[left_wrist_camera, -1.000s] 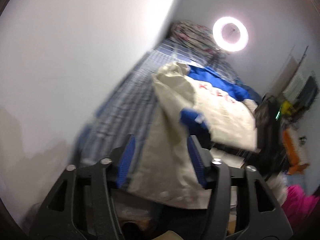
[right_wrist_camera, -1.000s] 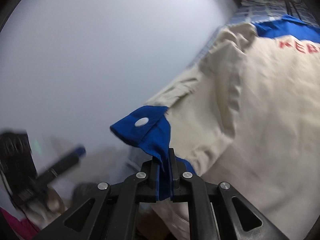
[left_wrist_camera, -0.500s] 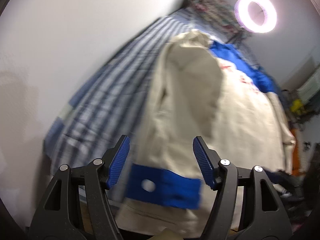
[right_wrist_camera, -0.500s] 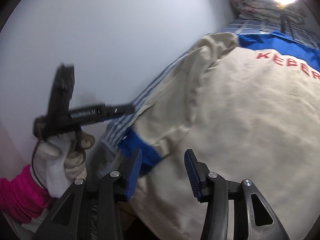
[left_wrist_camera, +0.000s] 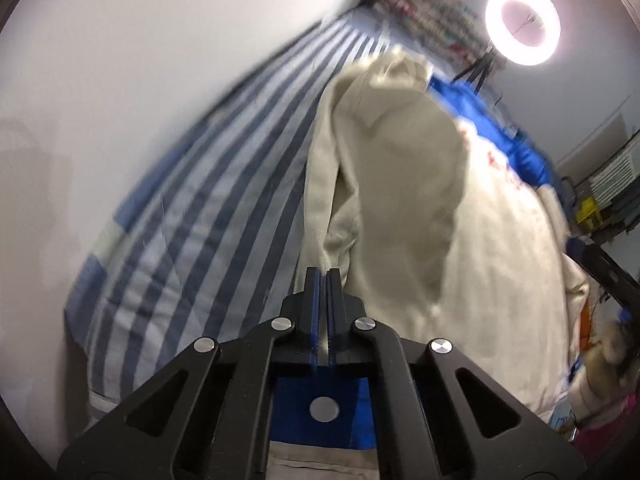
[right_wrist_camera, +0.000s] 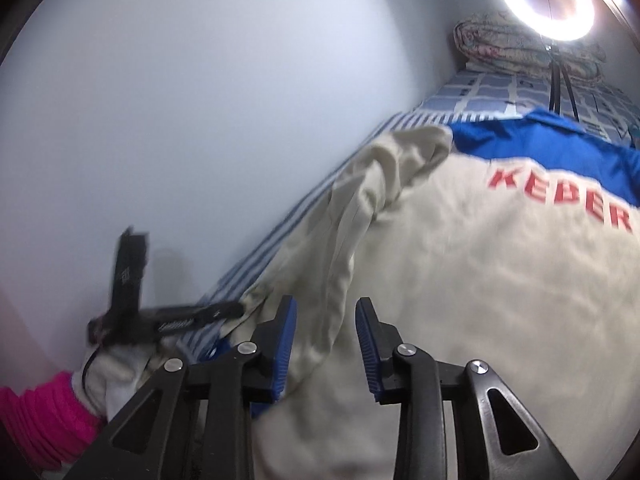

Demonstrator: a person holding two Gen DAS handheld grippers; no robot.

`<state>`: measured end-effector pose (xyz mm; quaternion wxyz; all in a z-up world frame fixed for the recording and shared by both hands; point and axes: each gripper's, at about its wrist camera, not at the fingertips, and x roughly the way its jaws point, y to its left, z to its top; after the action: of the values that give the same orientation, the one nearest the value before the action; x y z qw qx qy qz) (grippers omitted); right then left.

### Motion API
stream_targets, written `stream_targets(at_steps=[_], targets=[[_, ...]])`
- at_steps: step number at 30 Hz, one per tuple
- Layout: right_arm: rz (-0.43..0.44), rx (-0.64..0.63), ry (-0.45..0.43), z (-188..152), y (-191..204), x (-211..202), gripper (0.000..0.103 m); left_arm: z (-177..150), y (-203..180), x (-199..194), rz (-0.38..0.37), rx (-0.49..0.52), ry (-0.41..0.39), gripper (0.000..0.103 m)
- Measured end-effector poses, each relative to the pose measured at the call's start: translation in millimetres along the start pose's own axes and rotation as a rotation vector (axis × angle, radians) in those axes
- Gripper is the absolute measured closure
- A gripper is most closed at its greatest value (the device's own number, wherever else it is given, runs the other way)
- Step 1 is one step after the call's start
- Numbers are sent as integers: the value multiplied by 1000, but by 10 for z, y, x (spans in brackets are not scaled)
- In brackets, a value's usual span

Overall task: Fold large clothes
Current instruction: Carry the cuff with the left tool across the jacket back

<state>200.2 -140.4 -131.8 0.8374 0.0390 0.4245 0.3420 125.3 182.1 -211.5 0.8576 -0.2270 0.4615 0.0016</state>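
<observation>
Jacket (left_wrist_camera: 420, 208) edge pinched in left claw (left_wrist_camera: 322, 276); right claw (right_wrist_camera: 326, 320) spread.

jacket (right_wrist_camera: 480, 300) lettering cut off at right edge; blue cuff (left_wrist_camera: 320, 412) half behind left tool (left_wrist_camera: 323, 280)

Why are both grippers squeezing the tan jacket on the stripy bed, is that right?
Not quite. Only the left gripper is squeezing the tan jacket on the stripy bed. The right wrist view shows the right gripper open, fingers apart, with the sleeve lying loose between them.
</observation>
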Motion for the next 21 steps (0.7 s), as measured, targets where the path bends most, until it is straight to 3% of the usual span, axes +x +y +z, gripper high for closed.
stream_targets(at_steps=[2,7,13,17,21], targets=[[-6,5,-10,171,-61,78,73,92,-70,-275,-23,16,-74,103],[14,71,3,603,-241,516,77,331,-328,-846,17,146,-238,103],[68,169,81,758,-359,1366,77,501,-641,-1320,19,274,-382,103],[70,214,176,651,-413,1892,77,316,-828,-1354,2,355,-377,103],[75,231,177,506,-557,1653,74,102,-940,-1188,-45,387,-304,103]])
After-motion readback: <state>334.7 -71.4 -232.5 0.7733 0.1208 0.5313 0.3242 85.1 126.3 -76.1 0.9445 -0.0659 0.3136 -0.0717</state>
